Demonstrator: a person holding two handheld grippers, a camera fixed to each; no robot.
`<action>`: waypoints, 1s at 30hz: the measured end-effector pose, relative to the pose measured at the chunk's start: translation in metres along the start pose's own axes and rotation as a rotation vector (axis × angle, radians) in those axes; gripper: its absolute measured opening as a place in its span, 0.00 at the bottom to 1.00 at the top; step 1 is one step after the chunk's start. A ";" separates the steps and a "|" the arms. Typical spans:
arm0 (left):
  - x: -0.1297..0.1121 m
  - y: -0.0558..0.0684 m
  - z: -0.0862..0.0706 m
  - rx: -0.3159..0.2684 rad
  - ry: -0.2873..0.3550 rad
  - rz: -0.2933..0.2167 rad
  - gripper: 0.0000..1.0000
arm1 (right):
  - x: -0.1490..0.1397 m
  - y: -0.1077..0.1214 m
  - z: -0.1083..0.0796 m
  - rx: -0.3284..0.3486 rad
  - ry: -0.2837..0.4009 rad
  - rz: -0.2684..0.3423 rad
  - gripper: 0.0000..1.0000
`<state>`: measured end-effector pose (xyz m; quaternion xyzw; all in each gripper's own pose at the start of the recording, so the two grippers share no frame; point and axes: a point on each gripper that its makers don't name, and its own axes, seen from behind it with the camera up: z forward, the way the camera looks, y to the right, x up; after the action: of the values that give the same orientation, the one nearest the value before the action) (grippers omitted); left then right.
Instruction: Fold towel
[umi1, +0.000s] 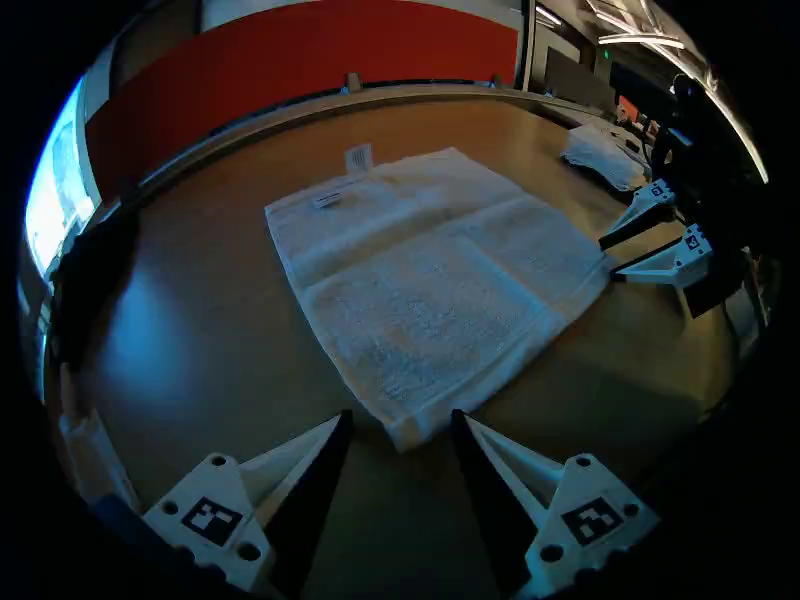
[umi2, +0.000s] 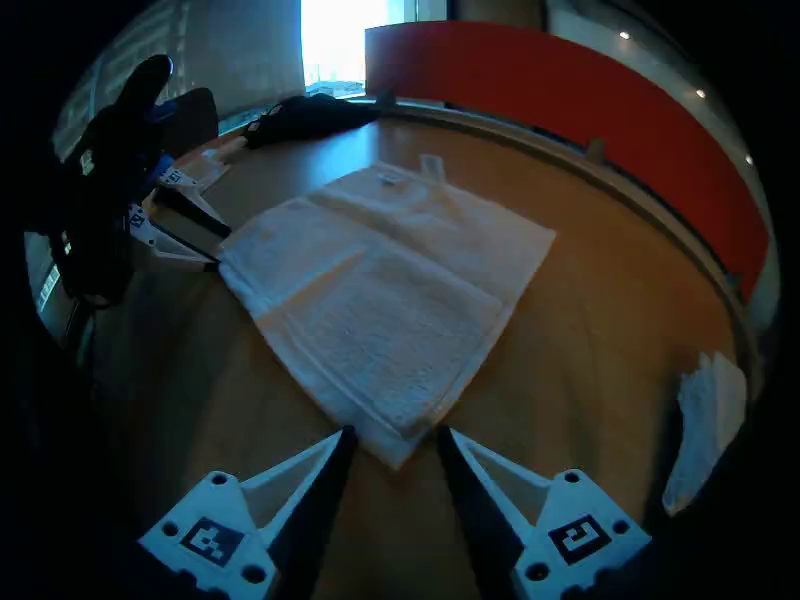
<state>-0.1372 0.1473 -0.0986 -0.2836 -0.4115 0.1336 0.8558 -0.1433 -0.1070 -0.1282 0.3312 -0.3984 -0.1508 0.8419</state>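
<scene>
A white towel (umi1: 430, 280) lies flat on the wooden table (umi1: 210, 330), folded over once, with a small tag at its far side. In the left gripper view, my left gripper (umi1: 400, 422) is open, and the towel's near corner lies just between its fingertips. My right gripper (umi1: 612, 257) stands open at the towel's right corner. In the right gripper view, the towel (umi2: 390, 290) reaches down to my right gripper (umi2: 393, 438), whose open fingertips flank another corner. The left gripper (umi2: 212, 248) sits at the towel's left corner, held by a dark-gloved hand (umi2: 100, 200).
A second white folded cloth (umi1: 605, 150) lies near the table's edge (umi2: 710, 420). A red wall panel (umi1: 300, 70) runs behind the table's curved rim. A dark bundle (umi2: 310, 115) rests at the far side, and a small card (umi1: 358, 157) lies beyond the towel.
</scene>
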 end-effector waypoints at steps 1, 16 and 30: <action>0.000 0.000 0.000 0.001 -0.001 0.000 0.69 | 0.000 -0.001 0.000 0.002 0.000 -0.001 0.56; 0.001 0.000 0.001 0.036 -0.011 -0.059 0.21 | 0.004 -0.007 0.001 0.006 -0.007 0.020 0.18; 0.006 0.006 -0.003 0.020 -0.005 -0.150 0.12 | 0.019 -0.004 -0.008 -0.006 0.031 0.045 0.17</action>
<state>-0.1313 0.1538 -0.1001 -0.2429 -0.4324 0.0737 0.8652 -0.1255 -0.1163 -0.1240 0.3218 -0.3925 -0.1277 0.8521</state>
